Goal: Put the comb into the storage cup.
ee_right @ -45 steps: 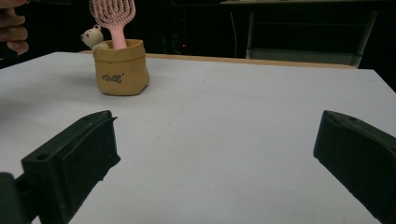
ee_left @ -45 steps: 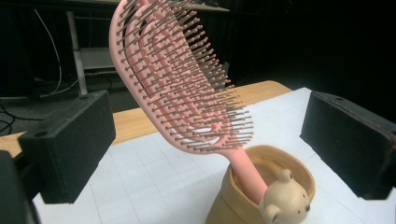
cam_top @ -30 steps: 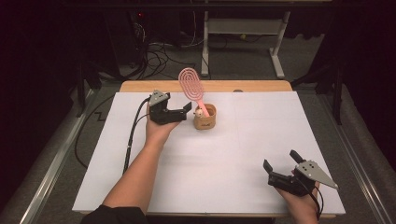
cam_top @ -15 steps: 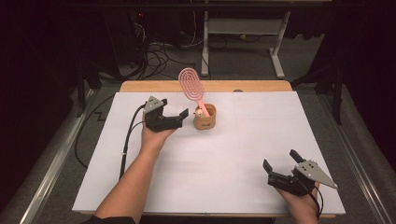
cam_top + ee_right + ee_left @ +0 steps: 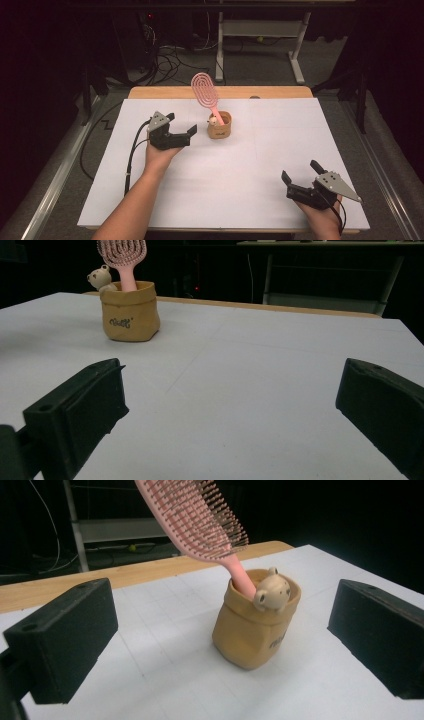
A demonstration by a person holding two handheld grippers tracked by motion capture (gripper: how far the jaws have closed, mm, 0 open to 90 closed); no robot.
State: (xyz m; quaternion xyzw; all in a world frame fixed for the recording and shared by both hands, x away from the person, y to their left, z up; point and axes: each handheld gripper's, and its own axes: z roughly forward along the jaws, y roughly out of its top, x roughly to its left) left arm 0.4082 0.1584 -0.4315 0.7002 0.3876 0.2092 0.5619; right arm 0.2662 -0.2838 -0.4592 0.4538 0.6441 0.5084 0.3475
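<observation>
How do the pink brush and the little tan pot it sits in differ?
The pink hairbrush is long, thin and leans at a tilt; the tan pot is squat and stands upright on the table. The hairbrush has rows of bristles on its head; the pot is smooth, with a small bear figure at its rim. The left gripper, jaws open, faces both.

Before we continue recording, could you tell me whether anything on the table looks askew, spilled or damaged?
Nothing looks spilled or damaged. The pink hairbrush leans out of the tan holder, tilted rather than upright, but the holder stands flat on the white table cover. The left tool is open just beside it.
</observation>
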